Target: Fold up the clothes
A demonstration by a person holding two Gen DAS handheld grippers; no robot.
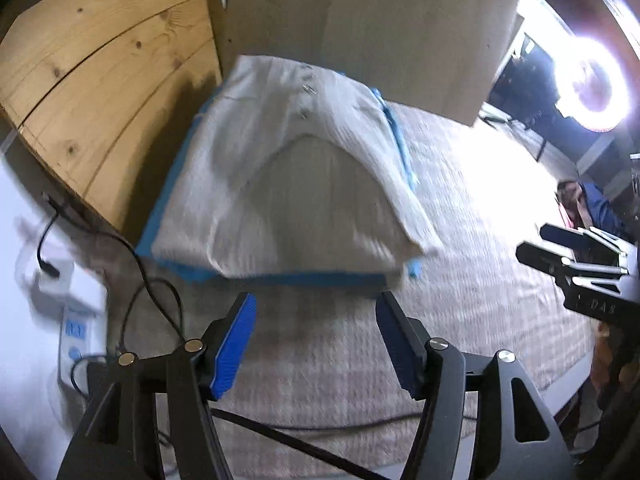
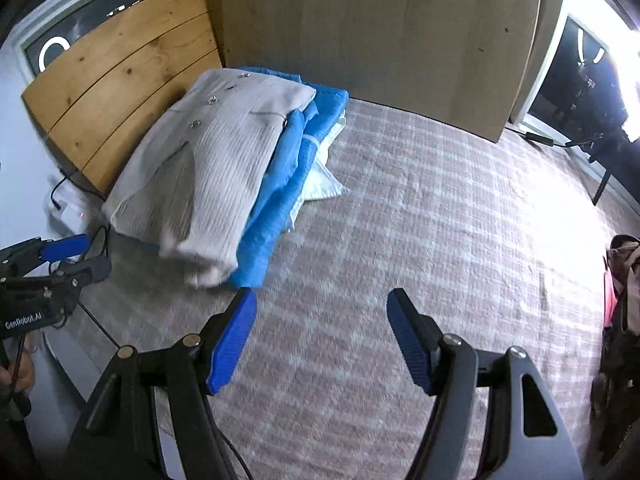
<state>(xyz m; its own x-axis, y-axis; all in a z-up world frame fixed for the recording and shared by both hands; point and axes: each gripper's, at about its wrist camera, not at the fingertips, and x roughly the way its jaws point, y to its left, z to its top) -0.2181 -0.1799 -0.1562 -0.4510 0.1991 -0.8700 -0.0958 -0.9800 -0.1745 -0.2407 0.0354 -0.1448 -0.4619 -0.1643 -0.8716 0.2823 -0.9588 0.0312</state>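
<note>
A folded beige ribbed garment with snap buttons (image 1: 256,168) (image 2: 212,160) lies on top of a stack, over a folded blue garment (image 1: 280,280) (image 2: 276,204) and a white one (image 2: 324,176). The stack sits on the plaid bedspread (image 1: 460,248) (image 2: 420,220) near the wooden boards. My left gripper (image 1: 316,312) is open and empty just in front of the stack; it also shows at the left edge of the right wrist view (image 2: 76,256). My right gripper (image 2: 322,308) is open and empty right of the stack's near corner; it shows at the right edge of the left wrist view (image 1: 536,244).
A pine board (image 1: 100,92) (image 2: 120,92) and a pale panel (image 1: 380,28) (image 2: 380,40) stand behind the stack. A power strip and cables (image 1: 76,320) lie at the left. A ring light (image 1: 592,84) glares at right. More clothes (image 2: 624,312) are heaped at the right edge.
</note>
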